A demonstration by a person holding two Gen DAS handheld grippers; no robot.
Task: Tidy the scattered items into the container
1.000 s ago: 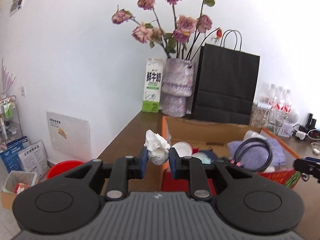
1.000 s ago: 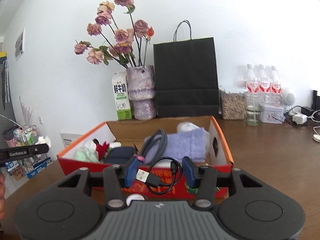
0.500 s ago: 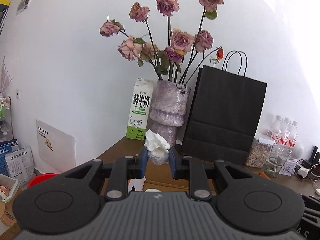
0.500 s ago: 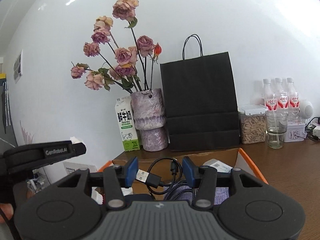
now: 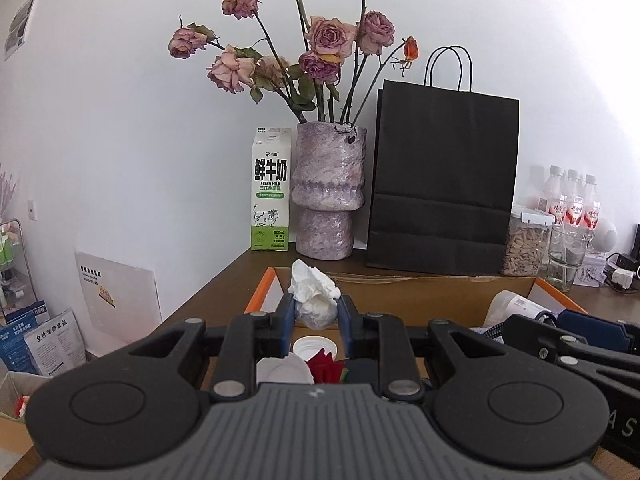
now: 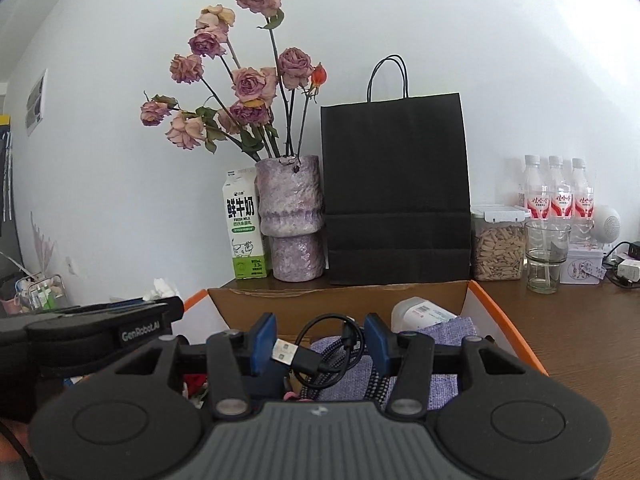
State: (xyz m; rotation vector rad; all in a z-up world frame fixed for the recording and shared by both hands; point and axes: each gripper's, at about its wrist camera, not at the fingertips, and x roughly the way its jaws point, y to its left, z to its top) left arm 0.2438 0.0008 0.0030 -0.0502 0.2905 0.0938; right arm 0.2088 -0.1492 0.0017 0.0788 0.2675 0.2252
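Cardboard box [image 5: 420, 296], orange-edged, open-topped, directly below and ahead of both tools, already part-filled with cloth and small things. Left gripper [image 5: 316, 316] over the box's left end, clamped on a crumpled white tissue wad [image 5: 314, 300], loose folds poking up above the pads. Right gripper [image 6: 320, 344] over the middle, clamped on a coiled black USB cable [image 6: 320, 354], silver plug lying crosswise toward the left pad. Likely both ready to release downward.
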